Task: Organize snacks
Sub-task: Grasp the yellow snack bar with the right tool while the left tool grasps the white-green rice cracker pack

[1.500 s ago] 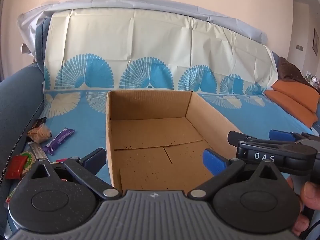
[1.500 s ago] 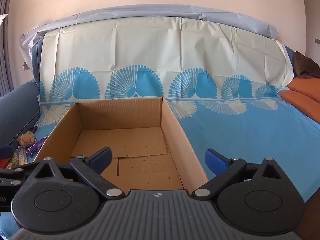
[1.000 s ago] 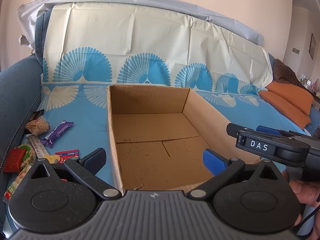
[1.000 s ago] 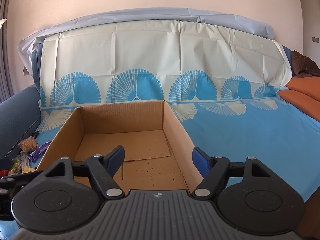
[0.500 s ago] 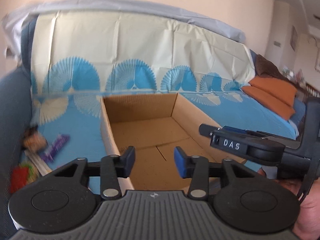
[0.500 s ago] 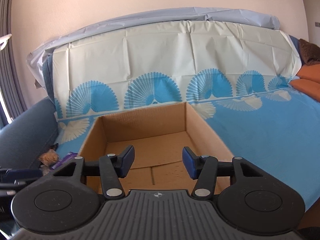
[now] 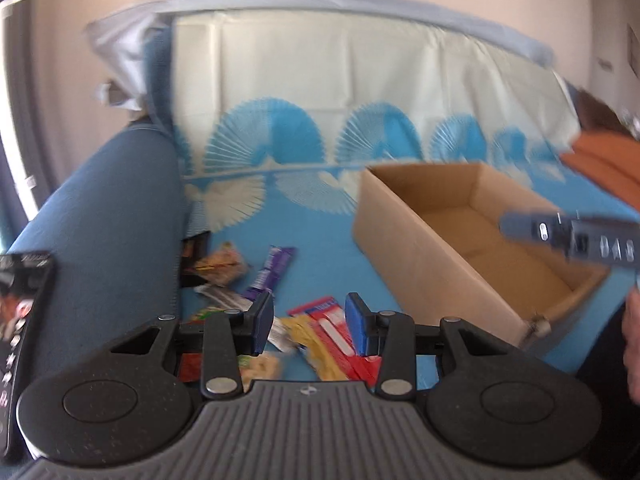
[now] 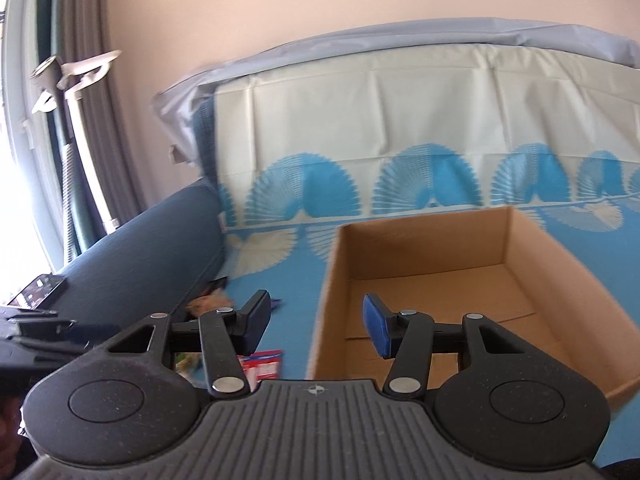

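Just ahead of the left gripper (image 7: pixel 309 322), its jaws part-open and empty, wrappers (image 7: pixel 320 336) lie heaped on the blue sheet (image 7: pixel 320 268) against the sofa arm (image 7: pixel 112 216), probably staged for picking. The right gripper (image 8: pixel 316 326), also part-open and empty, hangs over the near wall of the empty cardboard box (image 8: pixel 440 292), likely their destination.

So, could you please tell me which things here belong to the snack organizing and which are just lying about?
For the job:
- cardboard box, nothing visible inside
- snack packets scattered beside it, including the purple bar
- left gripper, open above the packets
- right gripper, open

Just lying about:
- phone on the sofa arm
- orange cushion
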A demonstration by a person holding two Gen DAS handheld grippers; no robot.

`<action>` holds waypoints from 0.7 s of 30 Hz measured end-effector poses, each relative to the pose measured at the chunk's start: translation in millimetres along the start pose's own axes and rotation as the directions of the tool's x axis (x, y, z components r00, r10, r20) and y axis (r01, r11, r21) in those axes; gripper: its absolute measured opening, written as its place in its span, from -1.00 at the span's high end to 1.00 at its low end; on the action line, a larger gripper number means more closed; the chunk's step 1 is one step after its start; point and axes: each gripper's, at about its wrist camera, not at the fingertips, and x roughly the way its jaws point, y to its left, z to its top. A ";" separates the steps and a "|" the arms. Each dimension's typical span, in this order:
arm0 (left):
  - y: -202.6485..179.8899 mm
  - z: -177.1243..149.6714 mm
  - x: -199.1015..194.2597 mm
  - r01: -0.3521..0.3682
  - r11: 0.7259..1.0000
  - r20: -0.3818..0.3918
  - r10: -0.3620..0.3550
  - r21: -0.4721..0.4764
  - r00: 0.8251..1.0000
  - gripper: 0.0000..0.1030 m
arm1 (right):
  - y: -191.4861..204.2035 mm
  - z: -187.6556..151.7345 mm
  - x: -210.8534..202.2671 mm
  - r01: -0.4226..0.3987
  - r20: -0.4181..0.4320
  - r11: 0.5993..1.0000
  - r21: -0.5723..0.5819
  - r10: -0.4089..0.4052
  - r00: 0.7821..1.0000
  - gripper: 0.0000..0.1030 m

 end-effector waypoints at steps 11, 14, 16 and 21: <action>28.7 -7.8 22.8 -0.079 0.985 -0.058 0.071 -0.153 0.996 0.13 | 57.5 -37.3 42.2 -0.166 -0.094 0.977 -0.131 0.155 0.983 -0.04; 30.9 -8.5 31.5 -0.103 0.982 -0.094 0.089 -0.161 0.992 0.13 | 64.8 -49.4 56.6 -0.166 -0.121 0.969 -0.182 0.146 0.982 -0.04; 33.7 -9.7 38.7 -0.116 0.979 -0.113 0.098 -0.167 0.989 0.14 | 67.9 -57.0 67.5 -0.175 -0.141 0.966 -0.190 0.149 0.979 -0.04; 35.3 -9.1 49.9 -0.133 0.977 -0.141 0.110 -0.168 0.984 0.14 | 77.3 -73.2 93.7 -0.165 -0.187 0.957 -0.237 0.122 0.975 -0.04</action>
